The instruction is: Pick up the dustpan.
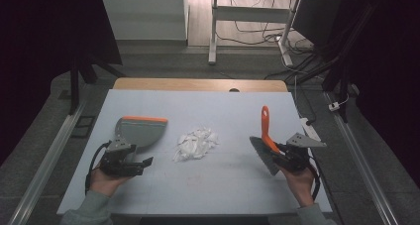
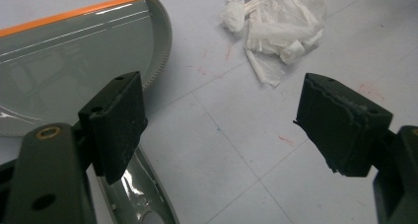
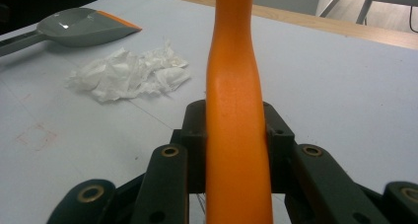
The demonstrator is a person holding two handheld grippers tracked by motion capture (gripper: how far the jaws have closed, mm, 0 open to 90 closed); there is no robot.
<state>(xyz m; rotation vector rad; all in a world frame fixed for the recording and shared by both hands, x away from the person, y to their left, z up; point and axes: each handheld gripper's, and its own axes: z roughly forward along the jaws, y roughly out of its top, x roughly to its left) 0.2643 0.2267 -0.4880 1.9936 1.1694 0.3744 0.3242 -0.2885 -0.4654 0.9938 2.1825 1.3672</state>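
Crumpled white paper [image 1: 195,143] at table centre, loose pile, on the white table cover [image 1: 218,111]; also in left gripper view [image 2: 276,26] at 1 o'clock of the jaws, and in right gripper view [image 3: 129,73] at 10 o'clock. Grey dustpan [image 1: 141,131] with orange front lip at 9 o'clock of the paper, near but apart, flat on the cover; handle running toward the left gripper. Left gripper [image 1: 130,164] at 8 o'clock of the paper, jaws spread wide, nothing between them; left jaw over dustpan handle [image 2: 143,194], contact unclear. Brush [image 1: 266,136] with orange handle at 3 o'clock of the paper, well apart, handle pointing to 12 o'clock, dark bristle head low toward the cover. Right gripper [image 1: 282,153] clamped on orange handle [image 3: 236,135], both jaws pressing its sides. Hands [image 1: 106,180] entering from 6 o'clock edge. Bare wood strip [image 1: 198,84] of table at 12 o'clock.
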